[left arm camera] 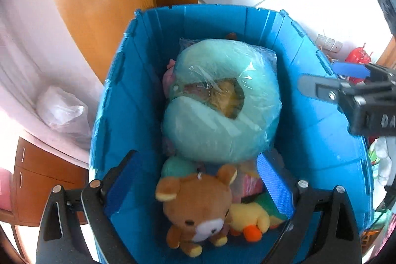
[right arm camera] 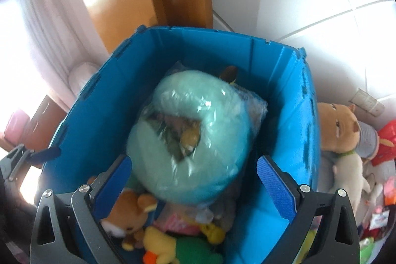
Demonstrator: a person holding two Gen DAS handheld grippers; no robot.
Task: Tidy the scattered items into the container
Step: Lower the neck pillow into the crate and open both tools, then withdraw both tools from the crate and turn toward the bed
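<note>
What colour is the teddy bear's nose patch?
White, on the brown teddy bear; clearest in the left wrist view.

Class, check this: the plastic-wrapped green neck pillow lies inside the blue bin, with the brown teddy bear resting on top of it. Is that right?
Not quite. The left wrist view shows the brown teddy bear lying beside the green neck pillow, lower in the blue bin, not on top of it.

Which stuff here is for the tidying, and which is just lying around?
For the job:
blue bin
green pillow
brown bear
yellow duck
capybara toy, still outside the bin

Just there:
wooden door
curtain
plastic bag
</note>
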